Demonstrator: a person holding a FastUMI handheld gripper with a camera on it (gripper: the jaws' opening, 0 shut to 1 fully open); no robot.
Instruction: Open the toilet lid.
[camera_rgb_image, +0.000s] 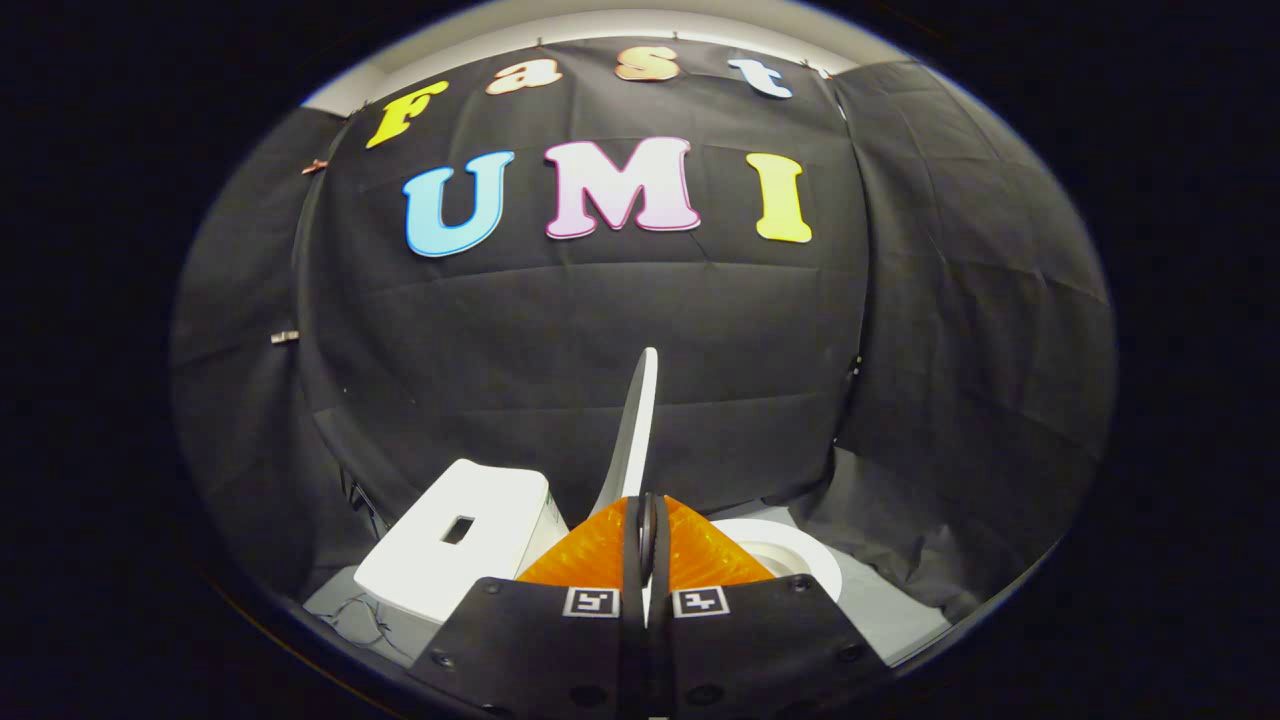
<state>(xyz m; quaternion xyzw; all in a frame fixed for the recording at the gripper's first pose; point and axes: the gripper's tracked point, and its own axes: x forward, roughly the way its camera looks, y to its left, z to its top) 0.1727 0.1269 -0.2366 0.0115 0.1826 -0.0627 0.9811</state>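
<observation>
The white toilet lid (636, 420) stands raised and nearly upright, seen edge-on as a thin white blade rising from between my fingers. My gripper (647, 535) is shut on the lid's edge, with the orange fingers (590, 560) pressed close together on either side of it. To the right of the fingers lies the white seat and bowl rim (800, 560), uncovered. The white tank (460, 540), with a dark rectangular hole in its top, sits to the left of the fingers.
Black cloth walls close in behind the toilet and on both sides. A strip of pale grey floor (890, 610) shows to the right of the bowl and below the tank.
</observation>
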